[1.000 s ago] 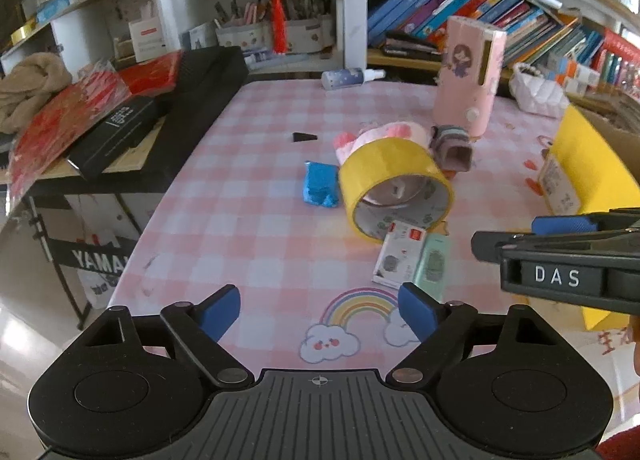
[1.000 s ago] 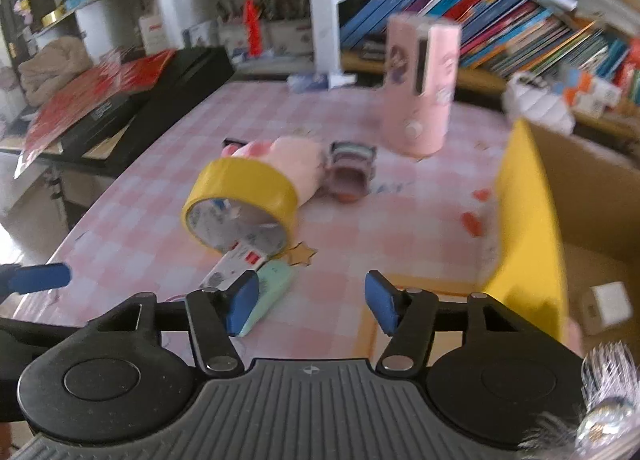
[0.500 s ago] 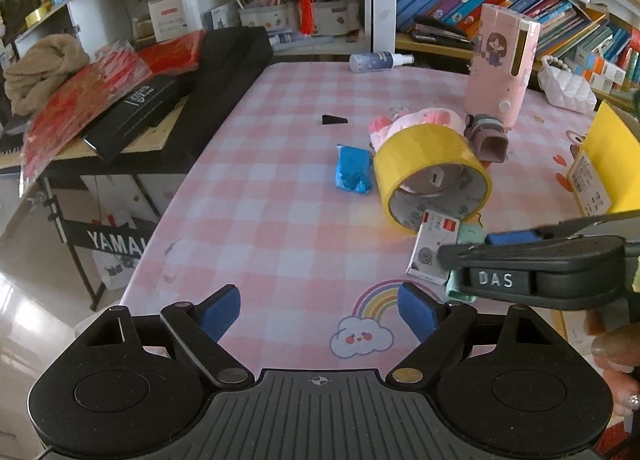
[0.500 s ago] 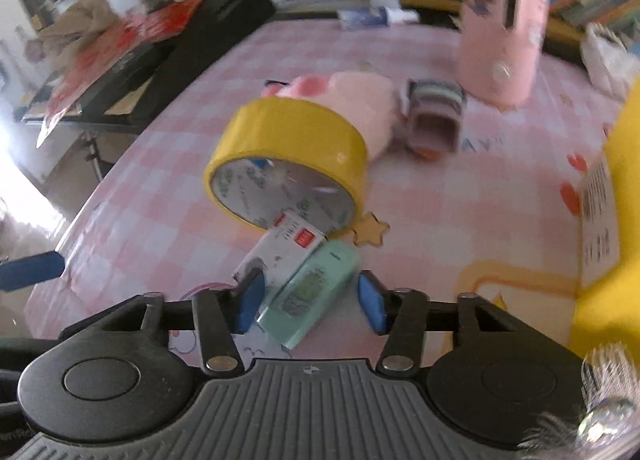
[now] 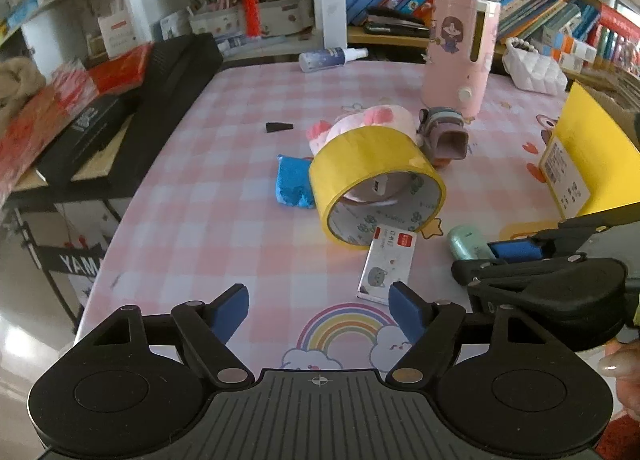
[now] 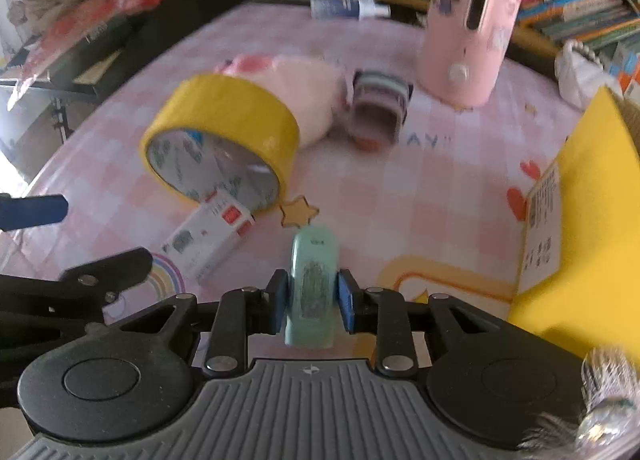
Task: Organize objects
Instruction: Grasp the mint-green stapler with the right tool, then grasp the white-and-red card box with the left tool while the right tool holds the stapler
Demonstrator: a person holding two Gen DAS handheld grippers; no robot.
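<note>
My right gripper is shut on a mint-green correction tape case, which also shows in the left wrist view. A white card box lies beside it. A yellow tape roll leans on a pink plush. A blue packet lies left of the roll. A small grey-purple toy sits near a tall pink holder. My left gripper is open and empty near the table's front edge.
A yellow cardboard box stands at the right. A spray bottle lies at the table's far edge, below bookshelves. A black case and red papers are on a stand to the left. A small black wedge lies on the cloth.
My right gripper has moved forward over the mint-green case and closed on it. The left gripper has stayed open and shifted slightly.
</note>
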